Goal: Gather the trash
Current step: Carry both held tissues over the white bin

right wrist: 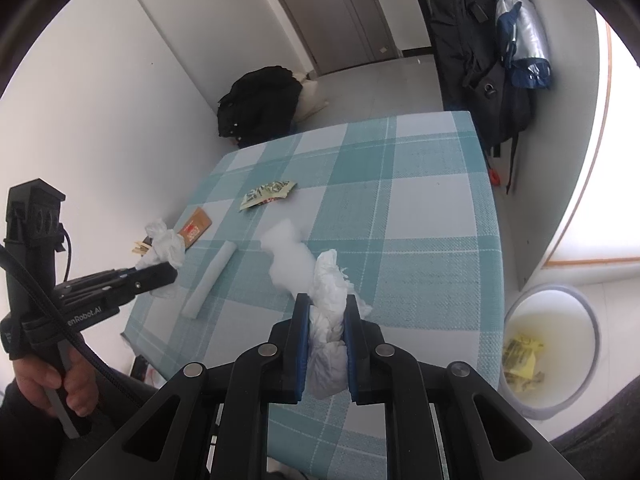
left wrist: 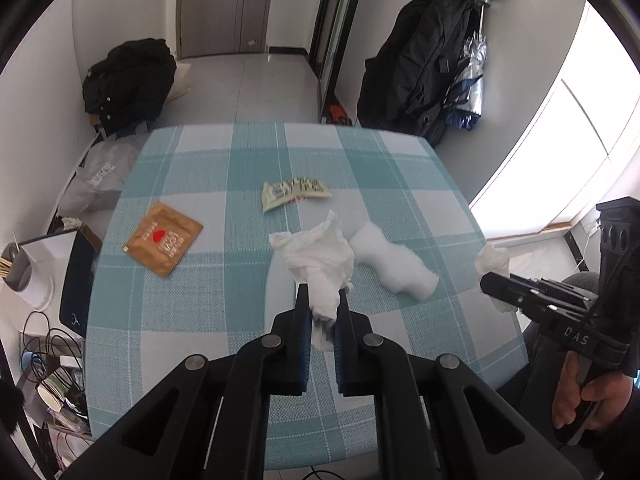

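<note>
Pinching a crumpled tissue (left wrist: pixel 320 264), the left gripper (left wrist: pixel 322 300) holds it above the table (left wrist: pixel 200 320); foam (left wrist: pixel 394 264) lies at three o'clock, a brown packet (left wrist: pixel 163 239) at nine. From the right wrist, the right gripper (right wrist: pixel 326 312) clamps a second tissue (right wrist: pixel 329 320); the bin (right wrist: pixel 550 350) sits at three o'clock.

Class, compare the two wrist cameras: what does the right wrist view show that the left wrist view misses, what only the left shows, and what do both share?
Only the right wrist view shows the trash bin on the floor and the white foam strip. Only the left wrist view shows the cup of sticks left of the table. Both show the checked tablecloth, brown packet, printed wrapper, foam lump, and left gripper and right gripper, each shut on crumpled tissue.
</note>
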### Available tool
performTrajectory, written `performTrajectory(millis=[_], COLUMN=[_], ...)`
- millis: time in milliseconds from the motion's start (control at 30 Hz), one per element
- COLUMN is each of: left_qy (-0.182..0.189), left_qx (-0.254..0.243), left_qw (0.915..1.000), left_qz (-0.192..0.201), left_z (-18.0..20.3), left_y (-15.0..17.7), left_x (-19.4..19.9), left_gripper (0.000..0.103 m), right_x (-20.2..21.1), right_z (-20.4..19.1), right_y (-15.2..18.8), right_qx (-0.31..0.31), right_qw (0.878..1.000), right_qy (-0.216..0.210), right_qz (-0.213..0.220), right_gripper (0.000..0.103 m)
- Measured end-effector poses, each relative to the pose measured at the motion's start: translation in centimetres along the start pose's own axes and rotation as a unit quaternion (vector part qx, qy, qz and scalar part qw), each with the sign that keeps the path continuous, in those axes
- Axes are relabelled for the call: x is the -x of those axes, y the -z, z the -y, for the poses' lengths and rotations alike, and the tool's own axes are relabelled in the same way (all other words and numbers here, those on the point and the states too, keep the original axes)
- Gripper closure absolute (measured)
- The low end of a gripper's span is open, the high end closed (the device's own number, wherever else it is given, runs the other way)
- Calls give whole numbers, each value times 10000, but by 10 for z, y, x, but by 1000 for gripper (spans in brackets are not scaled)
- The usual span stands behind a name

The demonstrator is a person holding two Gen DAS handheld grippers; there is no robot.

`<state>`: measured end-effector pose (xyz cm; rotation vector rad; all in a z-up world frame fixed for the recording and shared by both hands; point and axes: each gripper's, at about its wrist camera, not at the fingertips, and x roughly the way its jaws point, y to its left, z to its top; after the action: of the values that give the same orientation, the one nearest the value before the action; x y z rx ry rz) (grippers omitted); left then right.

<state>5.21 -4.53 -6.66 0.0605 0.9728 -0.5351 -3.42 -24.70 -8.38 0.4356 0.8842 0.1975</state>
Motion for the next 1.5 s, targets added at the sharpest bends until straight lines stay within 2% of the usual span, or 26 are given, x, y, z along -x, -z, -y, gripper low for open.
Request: performTrajectory(millis=[133,533,700,867,1000,1200,1300,1500], left_qy=[-113,-8,149,437,664,1141,1394,1544], left_qx=[-96,-213,-329,-574,-779,-1181,-1425,-1793], left_qw=[9996,9977,9957,9917,9881,9806,9748,9691], left_qz=[230,648,850,1066,1152,1067,1000,696], left_z=[6,30,51,85,117,177,207,248], left_y=[-8,-30,-42,-64,-80,-97,-101,-108], left_x=[12,40,53,63,65,55,46,10], left_gripper=[98,98,98,98,98,98,98,98], right_x=[5,49,83,136,177,233,254,269], right_z=[-2,-12,-14,-5,13,65,95,153], right_y=[-3,-30,-49,-71,-81,-80,-73,-49], right_qx=[3,119,301,396,423,93,-155,-702], right_qw=[10000,9974,9942,9876,9813,9734,9692,9644], right_qy=[-50,-195,-160,-45,225,700,944,1275], right_qz=[80,687,1016,1521,1863,2178,2267,2209], right_gripper=[88,89,89,89,89,89,89,89])
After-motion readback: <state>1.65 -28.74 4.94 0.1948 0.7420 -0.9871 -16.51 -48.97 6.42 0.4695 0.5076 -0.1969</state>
